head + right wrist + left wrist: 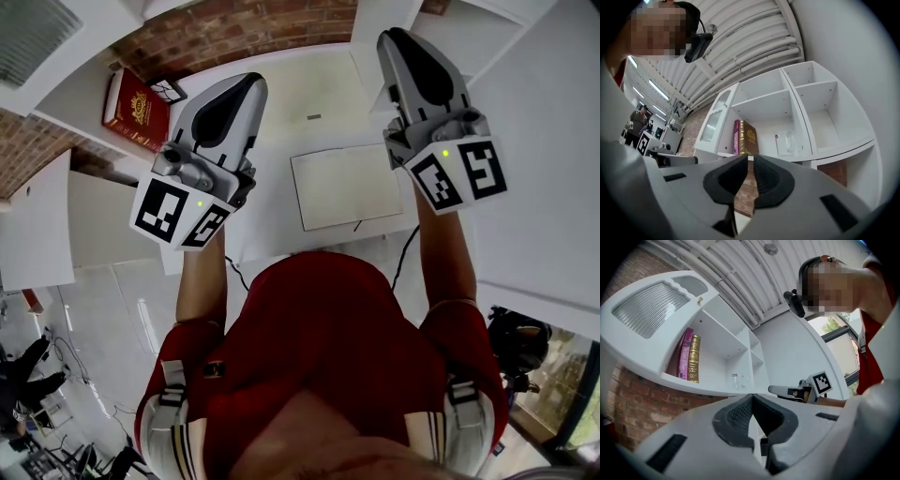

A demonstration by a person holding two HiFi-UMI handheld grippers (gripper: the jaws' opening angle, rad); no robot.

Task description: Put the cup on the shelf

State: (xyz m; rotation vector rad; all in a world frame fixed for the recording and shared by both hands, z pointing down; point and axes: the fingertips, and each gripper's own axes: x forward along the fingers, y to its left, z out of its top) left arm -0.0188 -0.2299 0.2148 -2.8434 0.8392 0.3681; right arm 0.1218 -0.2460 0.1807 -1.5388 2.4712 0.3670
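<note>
A clear glass cup [787,143] stands upright on the white shelf [843,146], in the compartment to the right of two books [746,137]. The left gripper view shows the same cup [736,380] small and far off on that shelf [708,389]. Both grippers are away from it and hold nothing. My left gripper [752,395] has its jaws together at the tips. My right gripper [751,158] keeps a narrow gap, with only brick wall showing through. In the head view the left gripper [246,84] and right gripper [398,37] are raised side by side in front of me.
A red book [136,108] stands in the shelf at upper left. A white notebook-like sheet [352,186] lies on the white surface between the grippers. Brick wall [244,33] lies behind the shelf. Cables [405,248] hang near my right arm. More people stand far off in the room [637,123].
</note>
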